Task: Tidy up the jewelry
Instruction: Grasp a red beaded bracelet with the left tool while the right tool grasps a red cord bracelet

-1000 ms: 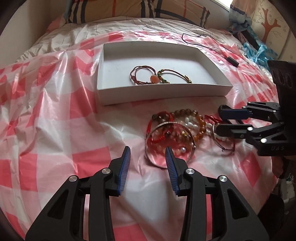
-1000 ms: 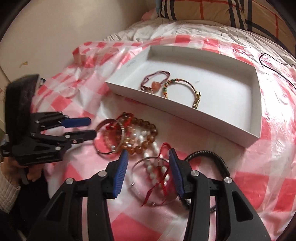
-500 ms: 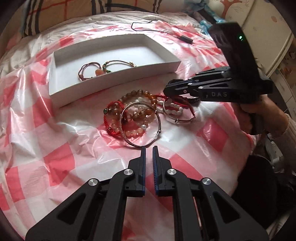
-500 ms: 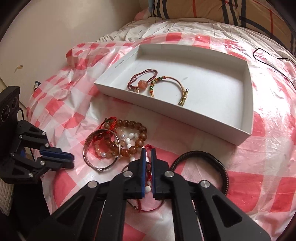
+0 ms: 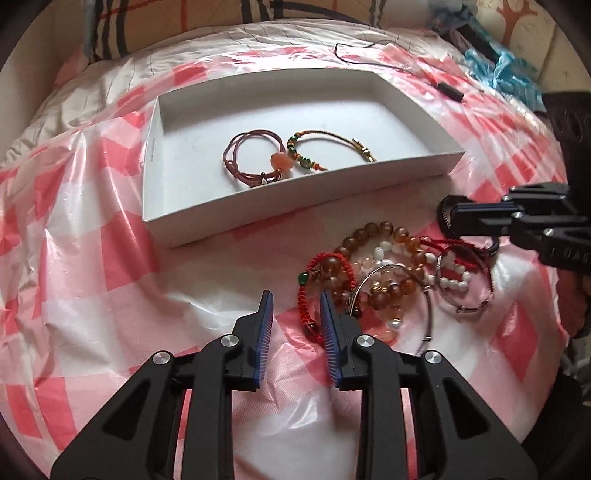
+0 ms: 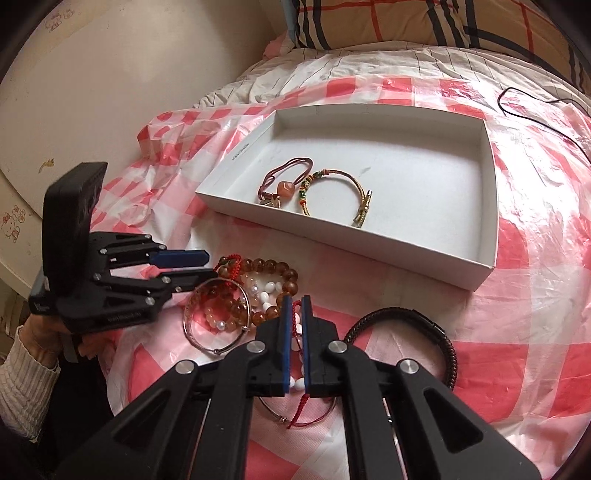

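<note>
A white box (image 5: pixel 258 210) (image 6: pixel 332 240) lies on the checked plastic sheet and holds a brown cord bracelet (image 5: pixel 255 155) (image 6: pixel 284 177) and a gold cord bracelet (image 5: pixel 332 144) (image 6: pixel 340 192). In front of it lies a pile: amber beads (image 5: pixel 384 230) (image 6: pixel 273 266), a silver bangle (image 5: pixel 430 314) (image 6: pixel 186 314), and a red braided bracelet (image 5: pixel 325 258) (image 6: pixel 229 260). My left gripper (image 5: pixel 295 310) (image 6: pixel 207 266) is opening, with the red braid's edge loose between its jaws. My right gripper (image 6: pixel 295 306) (image 5: pixel 448 221) is shut on the red cord of a white-bead bracelet (image 5: pixel 454 273).
A black braided bracelet (image 6: pixel 450 354) lies right of the pile. A black cable (image 5: pixel 369 62) (image 6: pixel 517 107) runs behind the box. A plaid pillow (image 6: pixel 406 22) and a blue bag (image 5: pixel 495 70) sit at the back. A wall (image 6: pixel 110 92) stands on the left. A sleeved hand (image 6: pixel 26 373) holds the left gripper.
Both grippers shut from open a second ago. The right one has stayed shut on the red cord. The left one has since parted its jaws and shifted to the red braided bracelet.
</note>
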Available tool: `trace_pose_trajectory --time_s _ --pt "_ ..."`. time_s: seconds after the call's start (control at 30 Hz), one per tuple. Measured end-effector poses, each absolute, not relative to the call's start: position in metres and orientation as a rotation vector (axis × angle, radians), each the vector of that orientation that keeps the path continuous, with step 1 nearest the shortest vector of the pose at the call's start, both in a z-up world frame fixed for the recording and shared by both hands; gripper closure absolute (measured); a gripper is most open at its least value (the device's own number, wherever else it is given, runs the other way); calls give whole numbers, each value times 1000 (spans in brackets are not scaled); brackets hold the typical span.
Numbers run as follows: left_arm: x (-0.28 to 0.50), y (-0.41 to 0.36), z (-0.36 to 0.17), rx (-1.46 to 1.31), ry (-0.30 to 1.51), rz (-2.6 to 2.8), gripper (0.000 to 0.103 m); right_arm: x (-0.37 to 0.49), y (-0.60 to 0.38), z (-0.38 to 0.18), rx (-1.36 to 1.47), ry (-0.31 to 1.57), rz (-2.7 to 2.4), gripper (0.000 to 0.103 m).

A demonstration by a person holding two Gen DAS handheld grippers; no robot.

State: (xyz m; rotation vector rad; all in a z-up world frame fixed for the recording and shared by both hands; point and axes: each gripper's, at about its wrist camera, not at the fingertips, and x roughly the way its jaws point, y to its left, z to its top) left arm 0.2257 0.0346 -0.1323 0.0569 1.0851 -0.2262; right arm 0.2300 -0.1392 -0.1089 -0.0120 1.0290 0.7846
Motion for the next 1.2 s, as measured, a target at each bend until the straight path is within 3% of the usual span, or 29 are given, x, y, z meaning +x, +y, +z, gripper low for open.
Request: trace_pose_trajectory --time_s 0.07,0.13,0.53,0.67,0.7,0.73,0.77,0.9,0.97,1.03,1.1,1.2 --pt "228 35 -133 45 1086 -225 79 232 -140 -111 0 1031 783 97" --pt "228 34 -131 47 1086 -245 98 233 -141 -112 13 1027 782 97" --pt "196 47 -67 -111 906 -337 99 222 -156 -82 62 939 783 97" --pt "186 53 -47 -158 855 -348 99 223 -146 -87 -2 992 804 97" --pt "185 54 -45 -164 848 -350 99 223 -140 -92 -39 1013 805 85" --pt "185 55 -43 -168 843 -351 99 223 -136 -96 -69 1025 802 57" --pt "185 55 -42 -167 839 -351 99 221 -131 -100 -107 1020 787 48" --pt "184 56 -43 -175 837 -359 99 223 -119 -117 -214 1043 756 46" --pt "185 55 -45 -179 839 -360 99 226 -118 -126 -226 1057 767 51" --pt "185 55 -46 -178 841 -359 99 230 -116 -132 -225 1091 792 79" --pt "186 54 -47 -180 842 -359 99 228 -114 -131 -260 1087 801 94" --pt "186 52 -47 -182 839 -363 99 221 -120 -118 -248 1051 804 98"
